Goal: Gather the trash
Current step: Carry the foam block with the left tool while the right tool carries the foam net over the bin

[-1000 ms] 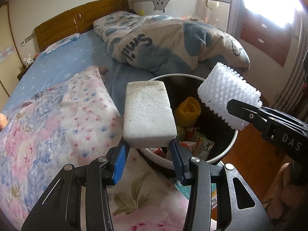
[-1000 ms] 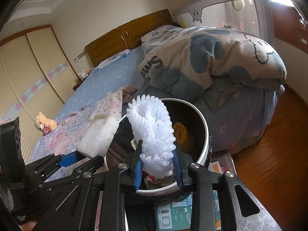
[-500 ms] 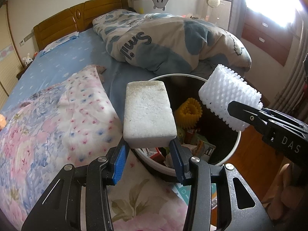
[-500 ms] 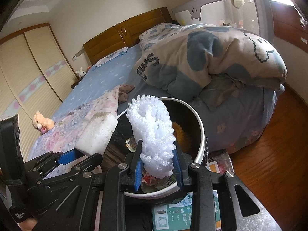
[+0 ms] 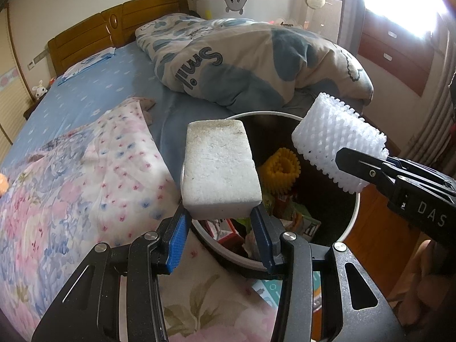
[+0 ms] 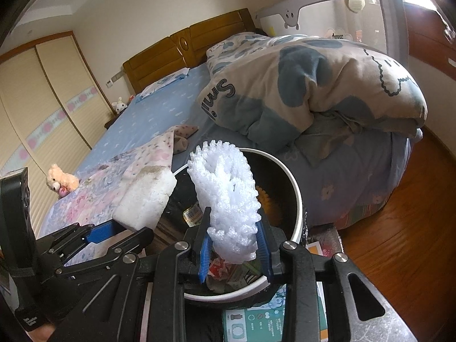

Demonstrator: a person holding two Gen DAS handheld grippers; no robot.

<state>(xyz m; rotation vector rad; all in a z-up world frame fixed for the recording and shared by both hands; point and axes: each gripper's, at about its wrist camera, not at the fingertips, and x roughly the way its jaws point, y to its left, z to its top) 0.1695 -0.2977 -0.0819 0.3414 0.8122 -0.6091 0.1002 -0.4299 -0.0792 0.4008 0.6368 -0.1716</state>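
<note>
White rectangular foam block (image 5: 221, 168) is clamped in left hand-held gripper (image 5: 219, 228), white foam fruit net (image 6: 228, 199) in right hand-held gripper (image 6: 233, 249); both should be released only over round white-rimmed bin (image 5: 352, 213) just ahead.

A bed (image 5: 94, 91) with a wooden headboard (image 6: 188, 48) is seen against a cream wall (image 6: 128, 14). The wooden floor (image 6: 413, 213) is lit by a bright window (image 5: 404, 2). A wardrobe (image 6: 37, 99) is placed nearby.

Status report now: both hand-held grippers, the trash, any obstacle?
Left hand-held gripper shut on white foam block. Right hand-held gripper shut on white foam net sleeve. Both over white-rimmed round bin. No obstacle seen.
</note>
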